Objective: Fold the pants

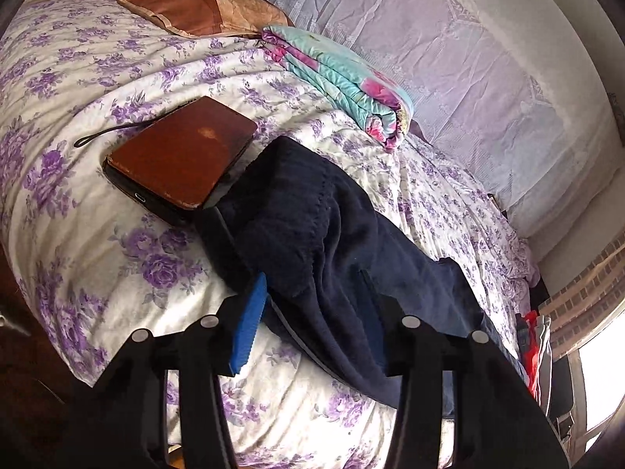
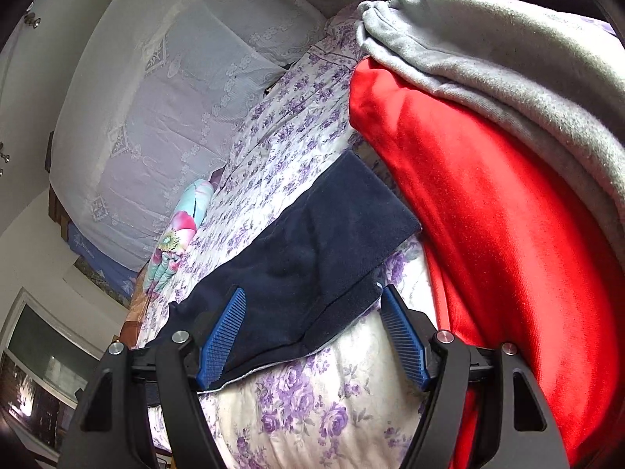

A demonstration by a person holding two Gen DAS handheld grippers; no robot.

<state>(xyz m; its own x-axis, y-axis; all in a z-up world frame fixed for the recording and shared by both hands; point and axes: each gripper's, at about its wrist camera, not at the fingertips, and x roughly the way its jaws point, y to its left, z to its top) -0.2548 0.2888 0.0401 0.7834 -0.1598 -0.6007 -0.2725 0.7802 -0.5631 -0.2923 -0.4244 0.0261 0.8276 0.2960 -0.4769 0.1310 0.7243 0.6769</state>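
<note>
Dark navy pants lie along the floral bedspread. In the left wrist view the left gripper is open over the waist end; its left blue pad shows and the right pad is hidden under the cloth. In the right wrist view the right gripper is open, its blue pads astride the hem end of the pants, near the bed's edge.
A brown-covered tablet with a strap lies next to the waist. A folded turquoise quilt and a brown pillow lie farther back. A red garment and a grey garment are piled right of the hem.
</note>
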